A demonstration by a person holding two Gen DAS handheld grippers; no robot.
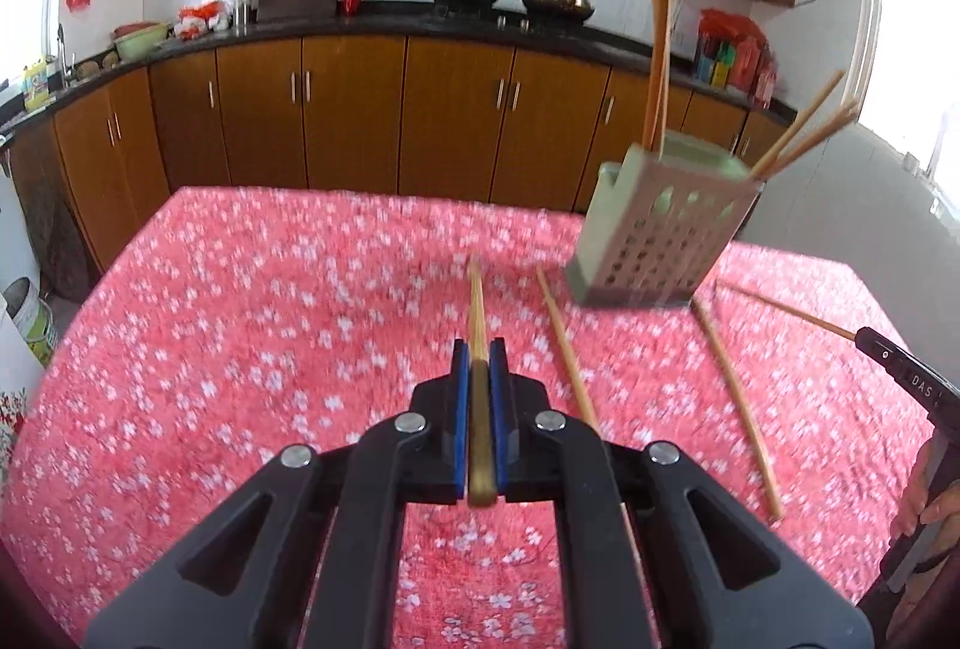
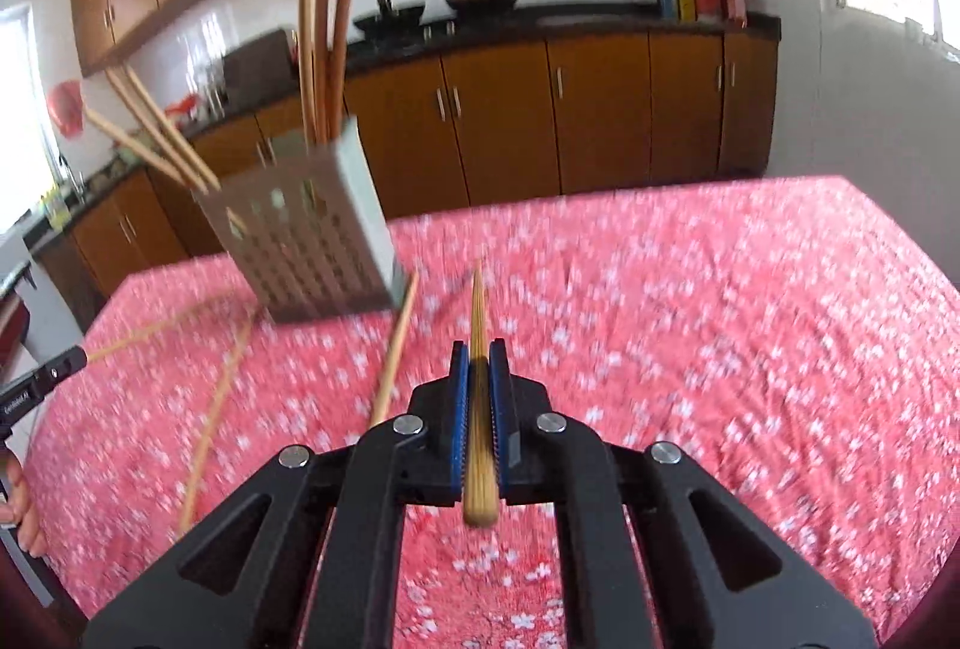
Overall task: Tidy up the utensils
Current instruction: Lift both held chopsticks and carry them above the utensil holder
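The left tool [image 1: 478, 349] and the right tool [image 2: 478, 349] are each clamping a chopstick [image 1: 477, 307] lengthwise, tip pointing forward over the surface [image 1: 240, 325].

The left gripper [image 1: 478, 349] is pointed forward and downward, its blue-padded jaws closed tight on a chopstick [image 1: 477, 307]. The right gripper [image 2: 478, 349] is angled the same way, its jaws likewise clamped on a chopstick [image 2: 478, 313]. Part of a hand [image 1: 936, 505] is seen at each view's edge.
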